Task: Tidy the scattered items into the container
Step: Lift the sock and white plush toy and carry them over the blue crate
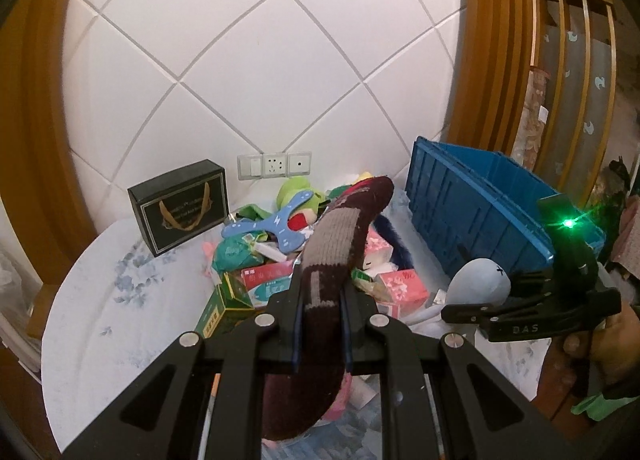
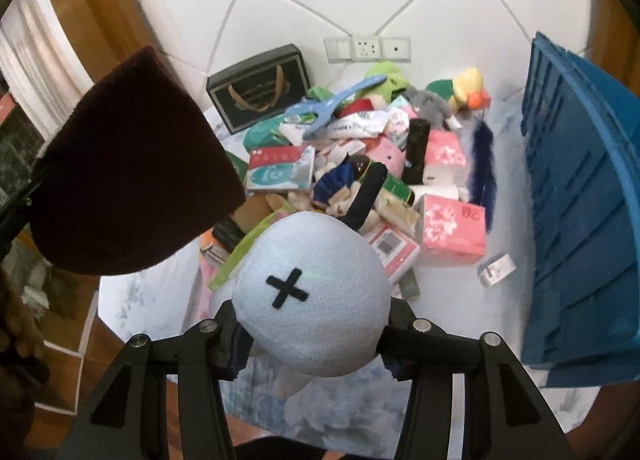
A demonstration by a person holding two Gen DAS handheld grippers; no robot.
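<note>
Between the fingers of the left gripper (image 1: pixel 322 314) a maroon-and-grey knitted sock (image 1: pixel 336 244) is pinched at its middle, its toe rising ahead of the fingertips and its other end hanging below them. By the right gripper (image 2: pixel 314 334) a pale blue round plush toy (image 2: pixel 314 296) with a black stitched cross is clamped, the fingers pressed against its two sides and its bulk bulging forward of them. Both items are held above a white floral-patterned desk (image 1: pixel 132 300), over the near edge of a heap of scattered items (image 2: pixel 360 164) made up of pink tissue packs, cartons and soft toys. A blue plastic crate (image 1: pixel 484 208) is seen at the right of the heap, close beside it. A black gift box (image 1: pixel 180 206) is stood against the padded white wall behind, left of the heap.
</note>
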